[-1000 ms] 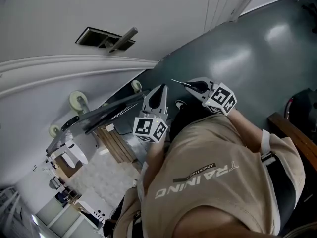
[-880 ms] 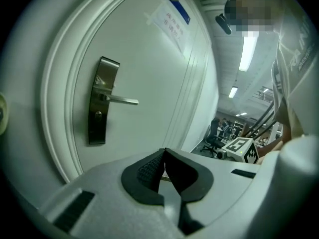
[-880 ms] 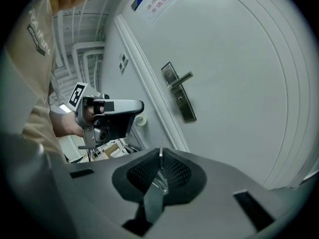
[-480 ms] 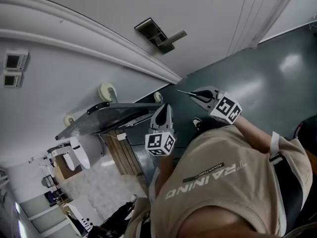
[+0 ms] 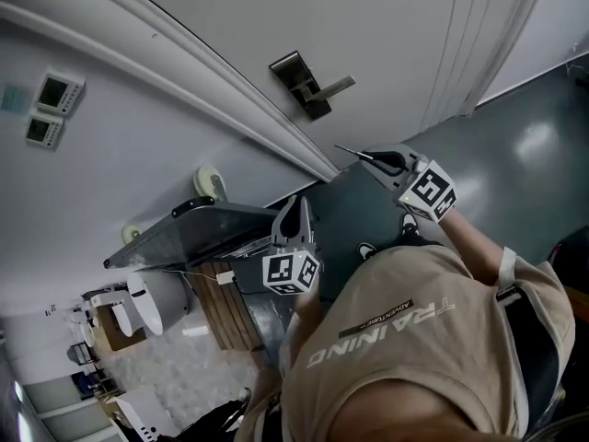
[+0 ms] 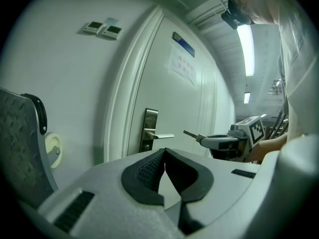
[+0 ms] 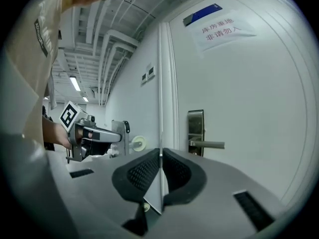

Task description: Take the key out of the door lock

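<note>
The door's metal lock plate with its lever handle is on the white door, above both grippers. My right gripper is shut on a thin metal piece, seemingly the key, which sticks out from its tips a short way below the handle. In the left gripper view the same key points toward the lock plate. My left gripper is shut with nothing in it, lower left of the lock. The right gripper view shows the lock plate straight ahead, right of its jaws.
A grey metal cart with pale wheels stands against the wall left of the door frame. Two wall control panels sit higher up on the wall. A paper notice is on the door. Dark grey floor lies to the right.
The head view has swung so the lock sits nearer the middle. Both grippers have stayed shut and risen a little toward the door; the right one still holds the thin metal piece.
</note>
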`<action>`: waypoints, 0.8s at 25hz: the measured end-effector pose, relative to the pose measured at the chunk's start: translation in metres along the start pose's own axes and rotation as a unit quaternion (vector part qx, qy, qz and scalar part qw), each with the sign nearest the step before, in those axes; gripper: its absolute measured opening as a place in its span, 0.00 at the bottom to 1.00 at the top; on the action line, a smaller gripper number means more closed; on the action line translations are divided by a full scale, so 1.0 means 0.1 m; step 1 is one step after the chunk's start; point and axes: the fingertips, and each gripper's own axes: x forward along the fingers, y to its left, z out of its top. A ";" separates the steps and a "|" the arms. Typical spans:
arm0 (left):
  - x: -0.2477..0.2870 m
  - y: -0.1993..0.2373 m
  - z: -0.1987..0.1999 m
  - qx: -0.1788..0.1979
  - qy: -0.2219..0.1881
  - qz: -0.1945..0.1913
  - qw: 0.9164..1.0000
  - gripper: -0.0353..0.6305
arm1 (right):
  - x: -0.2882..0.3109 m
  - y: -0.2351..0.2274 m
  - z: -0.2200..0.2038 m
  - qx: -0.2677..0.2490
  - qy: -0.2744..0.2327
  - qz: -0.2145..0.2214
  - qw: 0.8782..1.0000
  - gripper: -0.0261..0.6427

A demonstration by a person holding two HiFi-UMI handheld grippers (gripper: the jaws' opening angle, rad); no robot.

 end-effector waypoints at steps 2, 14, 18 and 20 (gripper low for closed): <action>-0.02 -0.06 0.06 -0.022 -0.011 -0.009 1.000 0.07 | -0.05 -0.01 0.01 0.016 -0.005 -0.006 1.000 0.06; 0.06 -0.18 0.31 -0.015 -0.028 -0.047 0.998 0.07 | -0.32 -0.03 0.05 0.040 -0.027 -0.033 0.998 0.06; 0.05 -0.25 0.27 -0.032 -0.042 -0.047 0.997 0.07 | -0.41 -0.04 0.00 0.022 -0.017 -0.032 0.999 0.06; 0.04 -0.31 0.25 -0.025 -0.039 -0.050 0.998 0.07 | -0.46 -0.04 -0.04 0.036 -0.016 -0.033 0.999 0.06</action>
